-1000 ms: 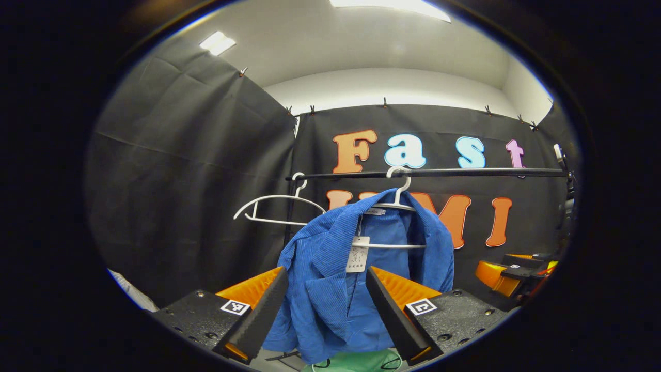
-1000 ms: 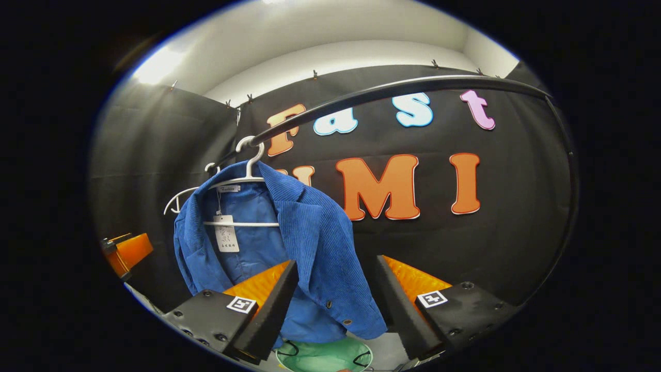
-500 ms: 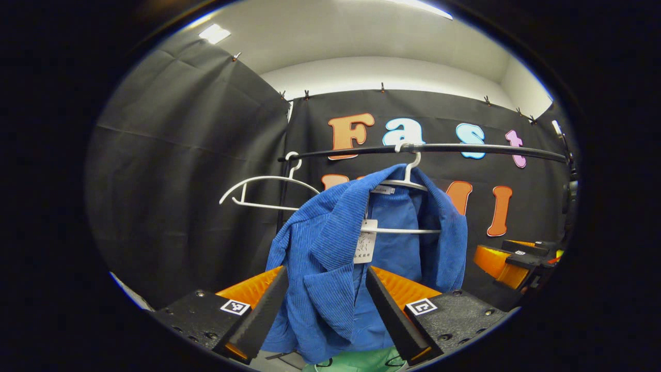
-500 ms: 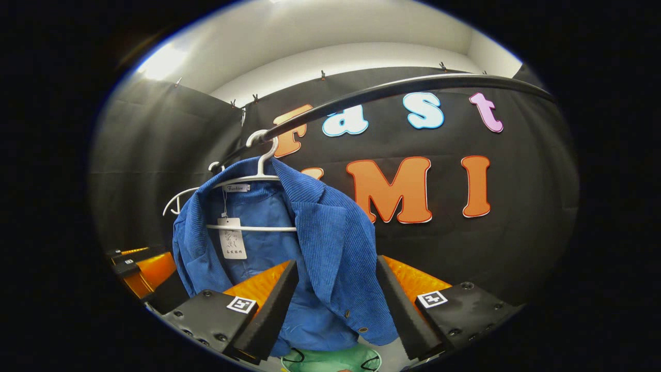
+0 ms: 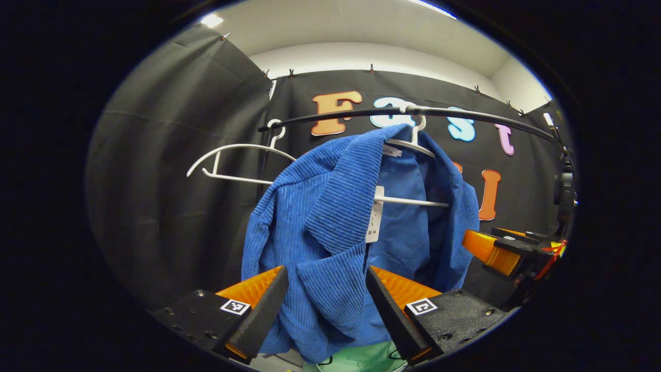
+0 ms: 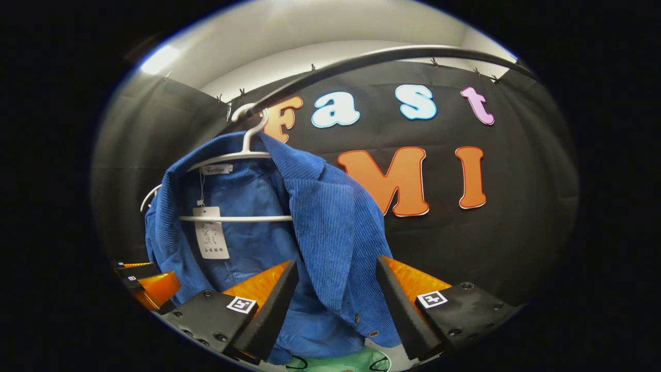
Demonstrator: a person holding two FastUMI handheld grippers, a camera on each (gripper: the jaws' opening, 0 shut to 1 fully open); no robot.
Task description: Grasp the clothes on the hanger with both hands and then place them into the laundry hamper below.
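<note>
A blue corduroy jacket (image 5: 330,227) hangs open on a white hanger (image 5: 413,147) from a black rail (image 5: 465,114). Its left front panel falls between the open fingers of my left gripper (image 5: 326,310), not pressed by them. In the right gripper view the same jacket (image 6: 330,232) hangs from its hanger (image 6: 242,155), and its right front panel drops between the open fingers of my right gripper (image 6: 335,305). A green laundry hamper (image 5: 361,359) peeks out below the jacket, also seen as the hamper (image 6: 335,361) under the hem.
An empty white hanger (image 5: 232,160) hangs on the rail to the left of the jacket. The other gripper (image 5: 503,250) appears at the right of the left gripper view, and the other gripper (image 6: 150,284) sits low left in the right gripper view. Black cloth walls surround the rail.
Both grippers have moved closer to the jacket, which now looms larger and higher. Each front panel now reaches deeper between the open fingers. The fingers have not closed.
</note>
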